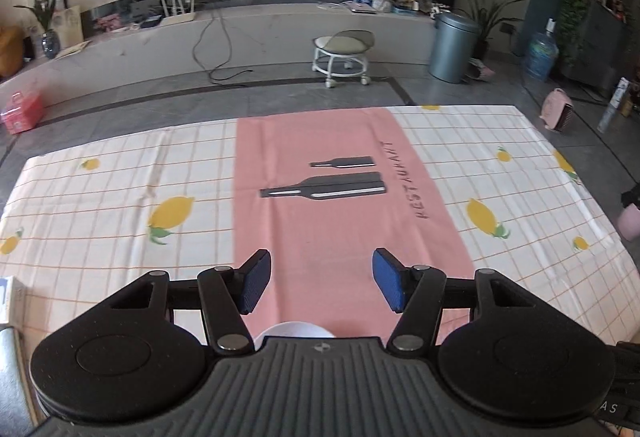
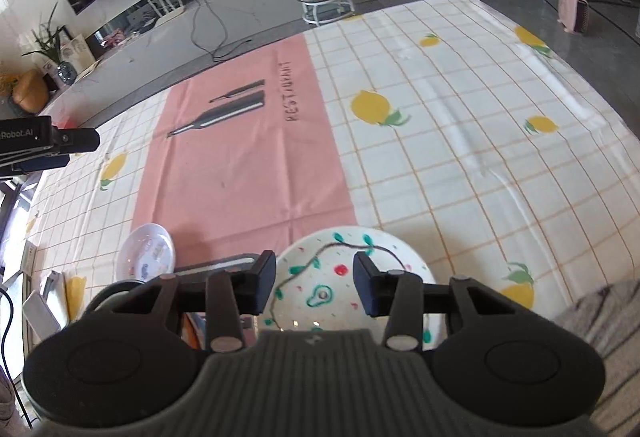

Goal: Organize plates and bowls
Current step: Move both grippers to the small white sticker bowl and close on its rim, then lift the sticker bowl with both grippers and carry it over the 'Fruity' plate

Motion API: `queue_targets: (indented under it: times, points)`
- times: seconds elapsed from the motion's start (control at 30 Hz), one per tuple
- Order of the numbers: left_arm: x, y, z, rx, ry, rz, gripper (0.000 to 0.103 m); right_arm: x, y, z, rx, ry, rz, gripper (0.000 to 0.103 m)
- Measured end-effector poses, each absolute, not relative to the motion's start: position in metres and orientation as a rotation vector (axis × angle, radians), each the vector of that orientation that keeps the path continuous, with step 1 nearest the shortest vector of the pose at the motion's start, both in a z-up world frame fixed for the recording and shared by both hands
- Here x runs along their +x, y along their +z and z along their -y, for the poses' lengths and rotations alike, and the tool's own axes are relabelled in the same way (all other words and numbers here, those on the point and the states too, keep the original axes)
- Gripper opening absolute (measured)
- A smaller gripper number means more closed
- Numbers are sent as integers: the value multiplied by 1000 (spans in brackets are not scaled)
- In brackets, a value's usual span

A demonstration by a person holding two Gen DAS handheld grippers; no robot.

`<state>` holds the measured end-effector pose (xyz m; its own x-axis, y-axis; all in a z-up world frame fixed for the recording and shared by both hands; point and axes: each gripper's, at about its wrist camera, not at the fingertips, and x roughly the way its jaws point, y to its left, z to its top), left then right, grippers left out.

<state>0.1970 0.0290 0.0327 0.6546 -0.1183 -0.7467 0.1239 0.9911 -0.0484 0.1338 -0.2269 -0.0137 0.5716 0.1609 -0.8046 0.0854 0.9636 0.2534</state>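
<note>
In the right wrist view a white plate painted with a green vine, red dots and an avocado lies on the tablecloth just under my right gripper. The jaws stand open above it and the pads touch nothing. A smaller white plate with blue marks leans tilted at the left. My left gripper hangs open over the pink cloth, nothing between its blue pads. A white rim peeks out below it, mostly hidden by the gripper body. The left gripper's dark body shows at the left edge of the right wrist view.
The table wears a checked lemon-print cloth with the pink bottle-print cloth across its middle. Beyond the far edge stand a rolling stool, a grey bin and a water jug. White boxes lie at the table's near left.
</note>
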Motion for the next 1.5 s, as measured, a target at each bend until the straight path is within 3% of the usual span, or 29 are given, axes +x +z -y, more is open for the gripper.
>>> queue_targets:
  times: [0.3, 0.5, 0.67, 0.8, 0.9, 0.93, 1.07, 1.17, 1.5]
  points:
    - [192, -10, -77, 105, -42, -946, 69, 192, 0, 151, 119, 264, -1016, 43]
    - [209, -51, -93, 34, -99, -1116, 62, 223, -14, 107, -27, 331, -1115, 42]
    - [215, -82, -95, 30, -136, -1208, 61, 249, -38, 87, 25, 365, -1233, 40]
    - [216, -89, -101, 2, -123, -1235, 52, 256, -59, 68, 3, 383, -1291, 34]
    - [216, -89, -105, -32, -175, -1245, 30, 260, -73, 58, -22, 372, -1330, 32]
    - [216, -89, -107, -56, -183, -1254, 28, 262, -77, 59, -3, 369, -1356, 31]
    - [221, -91, -111, -103, -191, -1267, 24, 266, -86, 55, 15, 357, -1389, 21]
    - [221, -91, -112, -129, -235, -1276, 7, 265, -88, 49, -28, 359, -1368, 8]
    - [218, -65, -120, -301, -263, -1135, 3, 264, -61, 61, -1, 282, -1245, 3]
